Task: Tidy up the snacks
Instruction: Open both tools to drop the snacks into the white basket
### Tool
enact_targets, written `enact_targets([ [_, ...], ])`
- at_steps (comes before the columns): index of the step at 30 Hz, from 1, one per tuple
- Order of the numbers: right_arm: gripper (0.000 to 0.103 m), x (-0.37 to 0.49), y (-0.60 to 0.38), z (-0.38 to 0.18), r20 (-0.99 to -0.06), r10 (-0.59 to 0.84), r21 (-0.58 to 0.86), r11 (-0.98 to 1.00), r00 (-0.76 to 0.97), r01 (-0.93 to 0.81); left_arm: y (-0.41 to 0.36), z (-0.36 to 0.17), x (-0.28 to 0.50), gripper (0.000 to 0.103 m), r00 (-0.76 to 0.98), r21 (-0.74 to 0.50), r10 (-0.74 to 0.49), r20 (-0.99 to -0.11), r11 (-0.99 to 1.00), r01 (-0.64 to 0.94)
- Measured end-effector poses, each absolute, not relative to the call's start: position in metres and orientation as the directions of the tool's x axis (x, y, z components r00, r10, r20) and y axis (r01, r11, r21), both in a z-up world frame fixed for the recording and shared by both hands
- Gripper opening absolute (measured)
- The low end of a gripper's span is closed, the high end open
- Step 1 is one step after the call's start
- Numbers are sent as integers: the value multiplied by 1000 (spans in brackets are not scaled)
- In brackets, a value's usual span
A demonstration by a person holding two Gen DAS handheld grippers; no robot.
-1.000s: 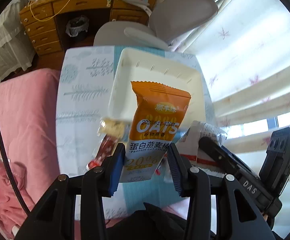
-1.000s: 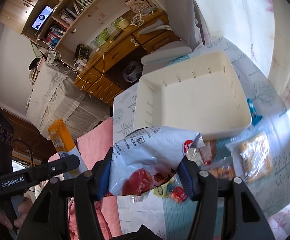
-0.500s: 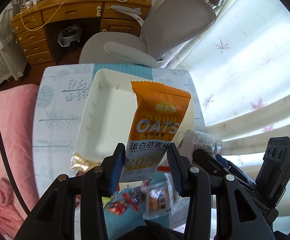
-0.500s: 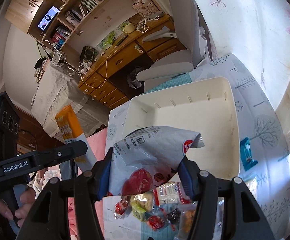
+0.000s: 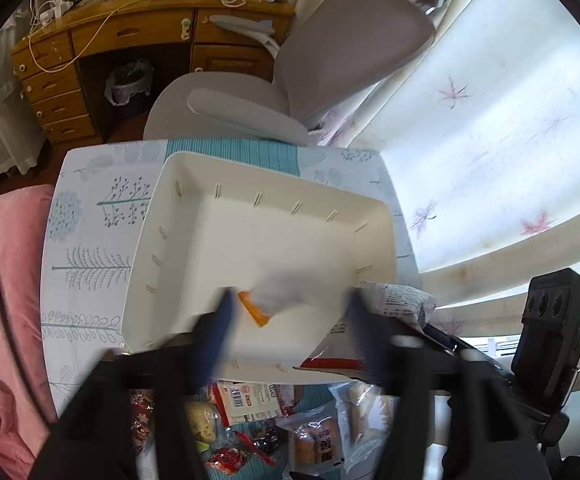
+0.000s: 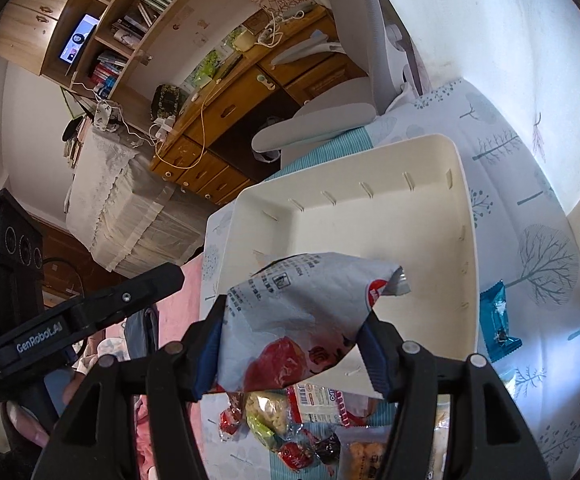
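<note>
Two tongs over the white rectangular plastic tray (image 6: 370, 216): your right gripper (image 6: 292, 346) clamps a crinkled grey snack bag (image 6: 290, 320); your left gripper (image 5: 290, 324), blurred, spread, orange-cornered oat bar packet (image 5: 256, 312) loose between.

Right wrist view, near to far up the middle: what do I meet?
Loose snacks → grey bag in the right tongs → white bin → chair → desk

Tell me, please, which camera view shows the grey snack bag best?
The right wrist view. There the grey snack bag fills the centre, sharp, clamped between the jaws of the right gripper, above the white bin. The left wrist view shows only one crumpled end at its right, beyond the bin's edge.
</note>
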State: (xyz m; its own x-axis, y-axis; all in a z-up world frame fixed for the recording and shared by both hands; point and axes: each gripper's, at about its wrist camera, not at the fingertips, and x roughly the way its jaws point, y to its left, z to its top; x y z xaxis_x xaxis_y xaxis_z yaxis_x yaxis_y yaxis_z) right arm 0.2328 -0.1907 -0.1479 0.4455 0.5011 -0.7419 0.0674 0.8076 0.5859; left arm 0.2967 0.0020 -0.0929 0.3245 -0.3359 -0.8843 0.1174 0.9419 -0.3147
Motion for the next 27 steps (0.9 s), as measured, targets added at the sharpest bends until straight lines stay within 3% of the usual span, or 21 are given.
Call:
enact_targets([
  [3,86,234,-191,-153,-742,509,595,799,436,82,3,-94,293,80,327,-303,-325,-887,946,118],
  [19,86,209,-180,-142,-753,491,574,815,438,74,42,-84,252,80,357,-307,-306,-883,950,54],
  [27,86,171,-158,-134,-761,458,555,826,460,97,67,-71,209,80,385,-324,-342,-857,939,112],
])
